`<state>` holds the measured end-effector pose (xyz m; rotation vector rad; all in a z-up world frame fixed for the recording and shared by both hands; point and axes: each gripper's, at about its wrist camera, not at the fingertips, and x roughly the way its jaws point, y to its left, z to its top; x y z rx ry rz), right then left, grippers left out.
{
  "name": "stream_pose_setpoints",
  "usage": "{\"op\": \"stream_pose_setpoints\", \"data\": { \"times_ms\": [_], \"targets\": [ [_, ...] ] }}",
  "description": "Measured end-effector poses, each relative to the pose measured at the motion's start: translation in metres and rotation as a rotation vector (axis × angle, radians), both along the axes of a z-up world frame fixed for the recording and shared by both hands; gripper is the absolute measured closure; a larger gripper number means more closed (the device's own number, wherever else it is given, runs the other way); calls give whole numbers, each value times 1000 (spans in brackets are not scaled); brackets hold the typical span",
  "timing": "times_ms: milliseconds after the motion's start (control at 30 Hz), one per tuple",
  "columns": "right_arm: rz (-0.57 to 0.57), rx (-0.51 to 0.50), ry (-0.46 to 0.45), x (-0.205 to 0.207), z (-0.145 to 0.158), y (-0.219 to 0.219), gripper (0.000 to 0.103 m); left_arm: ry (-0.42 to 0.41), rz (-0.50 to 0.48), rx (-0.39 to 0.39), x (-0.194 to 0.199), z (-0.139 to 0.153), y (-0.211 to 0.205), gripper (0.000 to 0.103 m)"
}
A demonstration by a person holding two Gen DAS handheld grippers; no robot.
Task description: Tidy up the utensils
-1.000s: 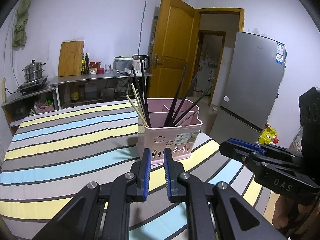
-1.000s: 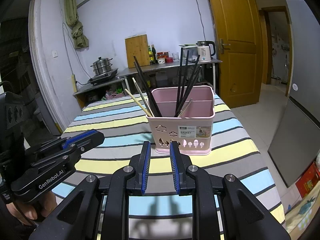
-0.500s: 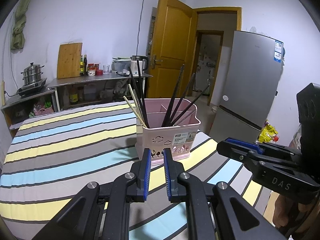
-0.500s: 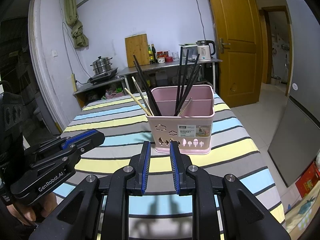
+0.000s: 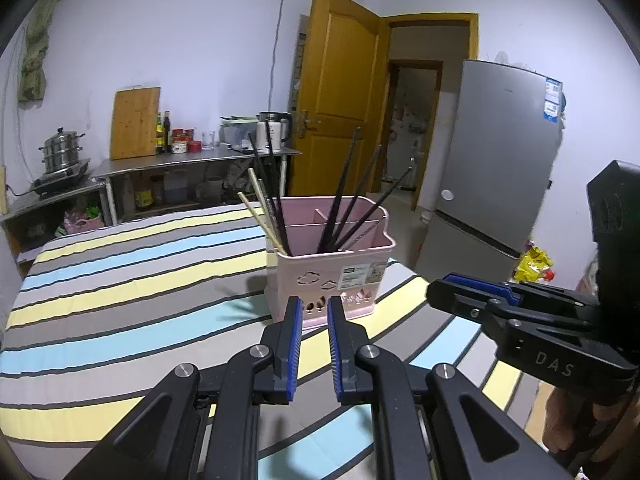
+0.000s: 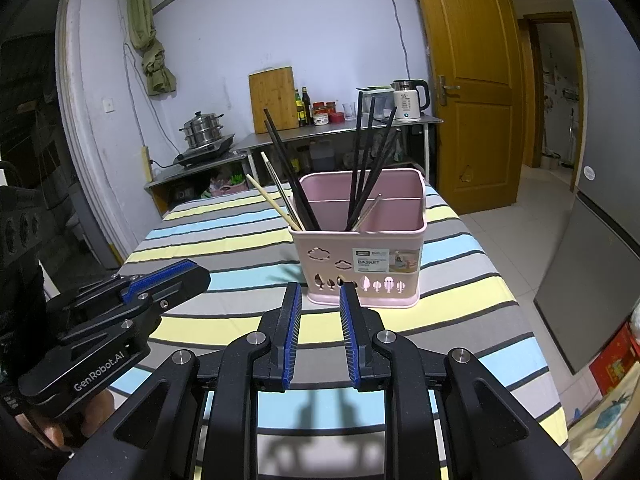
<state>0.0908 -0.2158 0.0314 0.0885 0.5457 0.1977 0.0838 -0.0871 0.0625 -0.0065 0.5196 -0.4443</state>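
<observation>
Where the striped cloth runs out ahead of both grippers, the scene reads as follows.

Basket look: a pale pink plastic utensil basket (image 6: 362, 260), rectangular, with cloud and tree cut-outs along its near wall and a paper label on that wall printed BASKET.

Basket place: it stands upright on the striped tablecloth (image 6: 224, 240), straight ahead of the right gripper (image 6: 320, 312) and just beyond its fingertips; from the left gripper (image 5: 313, 324) it also sits directly ahead, close past the tips.

Basket dividers: inner walls split it into compartments, one long wall running across, seen from the right wrist view.

Near-left compartment: two pale wooden chopsticks (image 6: 272, 202) and several black chopsticks (image 6: 290, 176), all leaning away to the left of the grippers.

Near-right compartment: more dark chopsticks (image 6: 366, 160) standing steeply, fanned towards the right, with one pale grey stick (image 6: 366, 212) lying lower among them.

Rear compartment: nothing can be made out in it from either view.

Left gripper: blue pads drawn close with only a slim gap, nothing between them.

Right gripper: blue pads a little further apart, a narrow gap, nothing held.

Hands: a person's hand grips each tool at the frame edges.
</observation>
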Motion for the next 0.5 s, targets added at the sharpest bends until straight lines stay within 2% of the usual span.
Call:
{"op": "stream_pose_setpoints", "data": {
  "times_ms": [500],
  "targets": [
    [-2,-3,3,0,-4,-2,83,13,-8,-9,3,-4,0,91]
  ]
}}
